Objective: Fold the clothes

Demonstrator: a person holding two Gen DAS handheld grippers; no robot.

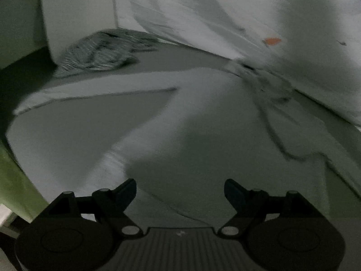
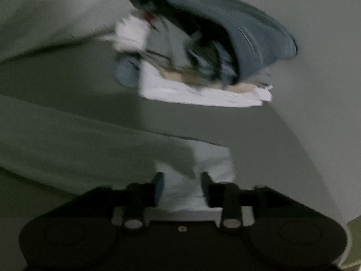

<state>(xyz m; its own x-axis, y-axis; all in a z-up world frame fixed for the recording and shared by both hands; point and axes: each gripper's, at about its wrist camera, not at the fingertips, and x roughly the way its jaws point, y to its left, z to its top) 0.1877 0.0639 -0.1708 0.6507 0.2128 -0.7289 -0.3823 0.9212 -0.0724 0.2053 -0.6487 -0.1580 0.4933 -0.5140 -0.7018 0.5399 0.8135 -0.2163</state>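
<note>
- Left gripper (image 1: 180, 188): black, at the bottom of the left wrist view, pointing down at the cloth. Jaws stand wide apart with nothing between them; the fingertips hang above the fabric and touch nothing that can be seen.
- Shirt (image 1: 158, 117): pale, nearly white garment spread flat under the left gripper, filling most of that view. One sleeve (image 1: 94, 97) reaches out to the left. The collar (image 1: 264, 83), with dark edging, lies up and to the right. Picture blurred, so fine detail is lost.
- Sheet (image 1: 203, 11): white cloth with small orange marks (image 1: 271, 41), beyond the shirt at the top of the left view.
- Grey bundle (image 1: 99, 52): mottled grey knit, crumpled, at upper left past the sleeve, against a white block (image 1: 79, 11).
- Right gripper (image 2: 182, 180): black, at the bottom of the right wrist view. Jaws roughly half open, with a fold of pale cloth (image 2: 198, 169) running up between the two fingers; whether the pads press on it cannot be told from the blurred frame.
- Pile (image 2: 203, 52): mixed clothes well ahead of the right gripper, apart from it; a blue-grey piece (image 2: 255, 29) lies on top, white pieces (image 2: 191, 92) at the bottom, darker cloth between.
- Bed (image 2: 67, 117): dull grey-green surface under the pile and the pale cloth.
</note>
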